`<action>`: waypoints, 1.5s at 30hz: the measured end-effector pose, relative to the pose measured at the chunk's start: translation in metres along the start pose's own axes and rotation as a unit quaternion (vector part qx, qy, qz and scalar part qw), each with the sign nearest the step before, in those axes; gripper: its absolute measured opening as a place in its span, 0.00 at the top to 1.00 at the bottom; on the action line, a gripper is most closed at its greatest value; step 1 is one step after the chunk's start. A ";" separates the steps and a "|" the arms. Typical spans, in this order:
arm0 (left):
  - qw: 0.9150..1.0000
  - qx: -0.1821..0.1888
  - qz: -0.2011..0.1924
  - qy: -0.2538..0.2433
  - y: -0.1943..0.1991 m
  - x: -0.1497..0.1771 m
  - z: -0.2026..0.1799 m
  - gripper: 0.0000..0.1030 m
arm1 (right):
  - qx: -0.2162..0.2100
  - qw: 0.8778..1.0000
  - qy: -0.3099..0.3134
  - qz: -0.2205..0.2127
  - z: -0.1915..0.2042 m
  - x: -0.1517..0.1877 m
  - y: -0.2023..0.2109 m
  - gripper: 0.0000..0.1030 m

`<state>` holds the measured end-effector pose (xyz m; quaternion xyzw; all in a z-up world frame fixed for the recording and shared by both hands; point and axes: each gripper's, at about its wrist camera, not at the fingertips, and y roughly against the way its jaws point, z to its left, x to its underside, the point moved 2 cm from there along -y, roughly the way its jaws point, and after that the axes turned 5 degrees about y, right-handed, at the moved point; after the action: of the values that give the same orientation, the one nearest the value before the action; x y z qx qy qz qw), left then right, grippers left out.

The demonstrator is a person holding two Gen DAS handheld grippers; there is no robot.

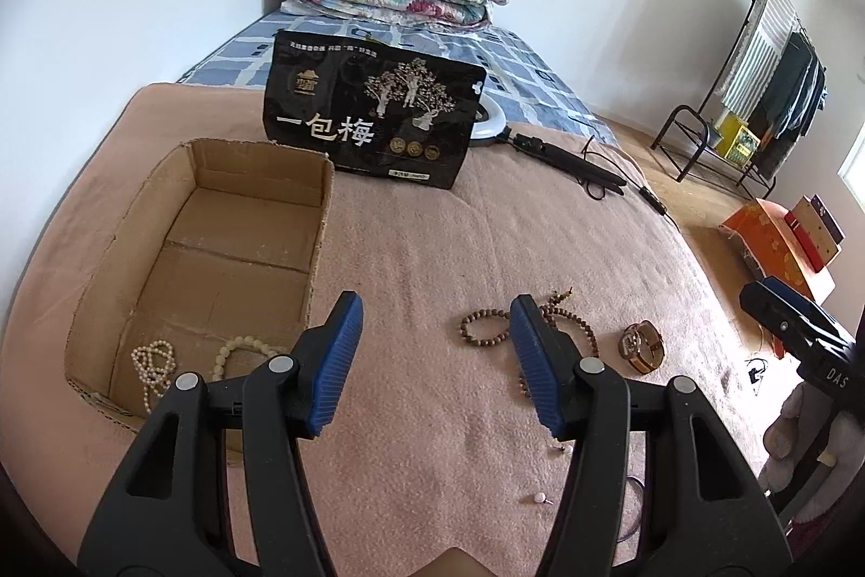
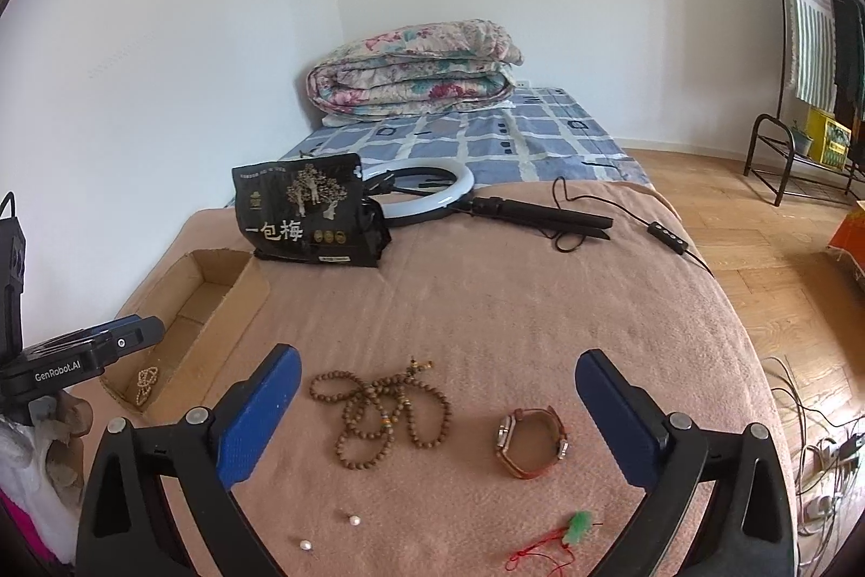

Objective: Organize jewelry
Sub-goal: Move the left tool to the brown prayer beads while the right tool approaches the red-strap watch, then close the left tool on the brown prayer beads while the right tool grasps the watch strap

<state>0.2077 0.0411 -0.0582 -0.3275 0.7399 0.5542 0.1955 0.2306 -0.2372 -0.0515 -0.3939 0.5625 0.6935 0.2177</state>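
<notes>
Brown wooden bead strands [image 2: 378,406] and a red-strapped wristwatch [image 2: 532,439] lie loose on our pink blanket [image 2: 513,306], while we hold both grippers, left [image 1: 435,360] and right [image 2: 438,415], tilted downward above them, blue pads spread and grasping nothing.

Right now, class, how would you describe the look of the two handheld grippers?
Both the left gripper and the right gripper have black plastic frames with silver rivets and ribbed blue pads. The left gripper's body reads "GenRobot.AI" in white.
</notes>
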 end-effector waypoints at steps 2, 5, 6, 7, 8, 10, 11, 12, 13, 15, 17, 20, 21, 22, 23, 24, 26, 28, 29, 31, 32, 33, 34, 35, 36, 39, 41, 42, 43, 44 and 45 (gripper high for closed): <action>1.000 0.005 0.006 0.000 -0.006 0.001 -0.007 0.44 | 0.007 1.000 -0.008 0.006 -0.013 0.002 -0.001 0.00; 1.000 0.011 0.016 0.001 -0.016 0.003 -0.016 0.44 | 0.013 0.999 -0.025 0.019 -0.033 0.005 -0.005 0.00; 1.000 0.014 0.019 0.001 -0.019 0.004 -0.019 0.44 | 0.013 0.999 -0.030 0.023 -0.038 0.007 -0.007 0.00; 1.000 0.015 0.023 0.000 -0.023 0.005 -0.022 0.44 | 0.012 0.999 -0.035 0.029 -0.043 0.009 -0.009 0.00; 1.000 0.017 0.027 0.001 -0.027 0.007 -0.025 0.44 | 0.011 0.999 -0.039 0.036 -0.047 0.010 -0.012 0.00; 0.999 0.021 0.037 0.003 -0.036 0.010 -0.030 0.44 | 0.010 0.998 -0.045 0.050 -0.055 0.015 -0.020 0.00; 0.999 0.023 0.042 0.005 -0.040 0.012 -0.032 0.44 | 0.013 0.997 -0.047 0.057 -0.058 0.017 -0.023 0.00; 0.999 0.025 0.047 0.006 -0.045 0.014 -0.035 0.44 | 0.015 0.997 -0.048 0.064 -0.060 0.019 -0.027 0.00; 0.998 0.027 0.053 0.007 -0.050 0.015 -0.038 0.44 | 0.017 0.996 -0.048 0.070 -0.062 0.022 -0.031 0.00; 0.998 0.031 0.062 0.006 -0.059 0.018 -0.043 0.44 | 0.022 0.995 -0.047 0.081 -0.066 0.027 -0.036 0.00; 0.997 0.033 0.068 0.004 -0.068 0.021 -0.049 0.44 | 0.026 0.994 -0.050 0.092 -0.070 0.032 -0.042 0.00; 0.996 0.034 0.081 0.001 -0.083 0.025 -0.056 0.44 | 0.021 0.992 -0.060 0.108 -0.077 0.038 -0.052 0.00; 0.996 0.035 0.086 0.001 -0.088 0.026 -0.058 0.44 | 0.021 0.992 -0.062 0.111 -0.079 0.040 -0.054 0.00; 0.995 0.035 0.091 0.002 -0.093 0.028 -0.059 0.44 | 0.022 0.991 -0.065 0.116 -0.081 0.042 -0.057 0.00; 0.995 0.034 0.096 0.001 -0.098 0.030 -0.060 0.44 | 0.022 0.990 -0.066 0.120 -0.082 0.044 -0.060 0.00; 0.994 0.031 0.101 -0.001 -0.104 0.033 -0.062 0.44 | 0.023 0.990 -0.067 0.123 -0.084 0.045 -0.063 0.00; 0.994 0.025 0.111 -0.005 -0.116 0.037 -0.063 0.44 | 0.023 0.989 -0.073 0.130 -0.087 0.047 -0.068 0.00; 0.993 0.020 0.118 -0.008 -0.126 0.041 -0.064 0.44 | 0.017 0.987 -0.081 0.138 -0.090 0.050 -0.074 0.01; 0.993 0.017 0.120 -0.010 -0.131 0.043 -0.064 0.44 | 0.012 0.986 -0.083 0.143 -0.090 0.051 -0.077 0.01; 0.992 0.010 0.123 -0.016 -0.139 0.044 -0.065 0.44 | 0.010 0.985 -0.083 0.152 -0.090 0.055 -0.082 0.04; 0.992 0.010 0.124 -0.017 -0.143 0.044 -0.066 0.44 | 0.009 0.984 -0.082 0.157 -0.091 0.057 -0.084 0.05; 0.992 0.010 0.126 -0.018 -0.146 0.044 -0.067 0.44 | 0.009 0.984 -0.083 0.160 -0.091 0.058 -0.086 0.06; 0.992 0.009 0.127 -0.020 -0.149 0.044 -0.068 0.44 | 0.009 0.983 -0.085 0.162 -0.092 0.059 -0.088 0.07; 0.992 0.007 0.127 -0.023 -0.152 0.044 -0.069 0.44 | 0.008 0.983 -0.088 0.164 -0.093 0.060 -0.090 0.08; 0.991 0.007 0.128 -0.027 -0.154 0.045 -0.070 0.44 | 0.009 0.982 -0.090 0.166 -0.093 0.061 -0.092 0.09; 0.991 0.003 0.131 -0.040 -0.160 0.047 -0.073 0.49 | 0.007 0.980 -0.092 0.177 -0.094 0.063 -0.099 0.15; 0.990 -0.002 0.135 -0.046 -0.165 0.050 -0.073 0.53 | 0.005 0.978 -0.092 0.187 -0.094 0.065 -0.105 0.21; 0.990 -0.002 0.134 -0.048 -0.166 0.050 -0.073 0.54 | 0.005 0.977 -0.091 0.192 -0.095 0.067 -0.107 0.23; 0.990 -0.003 0.134 -0.050 -0.167 0.050 -0.073 0.56 | 0.005 0.976 -0.091 0.197 -0.095 0.068 -0.110 0.26; 0.990 -0.004 0.134 -0.053 -0.168 0.051 -0.074 0.56 | 0.005 0.975 -0.091 0.201 -0.094 0.069 -0.112 0.29; 0.989 -0.005 0.134 -0.056 -0.169 0.051 -0.075 0.56 | 0.006 0.975 -0.090 0.205 -0.094 0.070 -0.114 0.30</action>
<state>0.2956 -0.0724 -0.1852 -0.1950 0.7623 0.5962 0.1594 0.3023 -0.3053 -0.1820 -0.2053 0.6135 0.7526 0.1229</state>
